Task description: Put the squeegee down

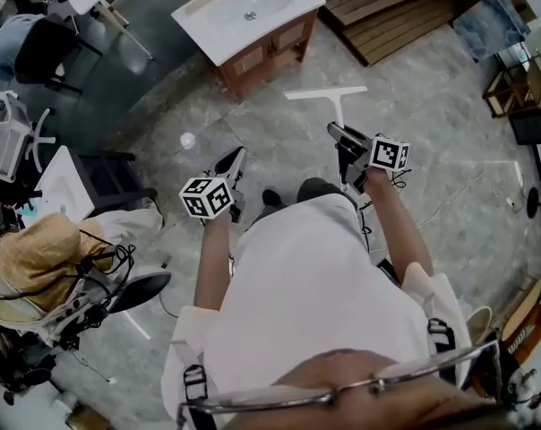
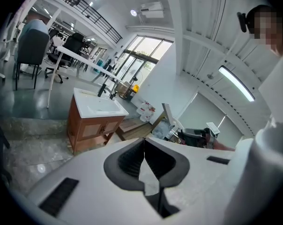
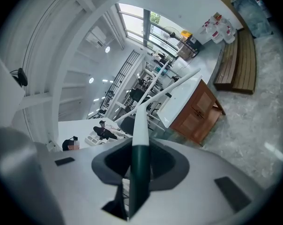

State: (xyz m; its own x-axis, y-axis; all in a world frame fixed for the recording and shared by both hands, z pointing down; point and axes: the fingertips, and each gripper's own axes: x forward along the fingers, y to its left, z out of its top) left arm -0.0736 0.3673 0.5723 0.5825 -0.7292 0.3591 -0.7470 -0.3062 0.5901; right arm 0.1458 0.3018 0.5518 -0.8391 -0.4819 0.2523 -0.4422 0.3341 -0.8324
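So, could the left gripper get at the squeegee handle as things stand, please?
Probably yes. The left gripper is beside the right gripper, which is shut on the squeegee, and no obstacle shows between them. The handle beyond the right jaws is free, but the left jaws are together and would need opening.

1. The head view looks from above the person's shoulders, steeply down on the grey marbled floor (image 1: 432,124). The left gripper (image 1: 236,157) and right gripper (image 1: 338,134) are close below it.
2. The left gripper view sits close behind its own jaws and faces about level across the room.
3. The right gripper view is equally close behind its jaws. Its picture is tilted, with the floor at its right.
4. All three views share the white washbasin on a brown wooden cabinet (image 1: 288,3) (image 2: 97,108) (image 3: 197,109). The left gripper view also catches the right gripper, further off.
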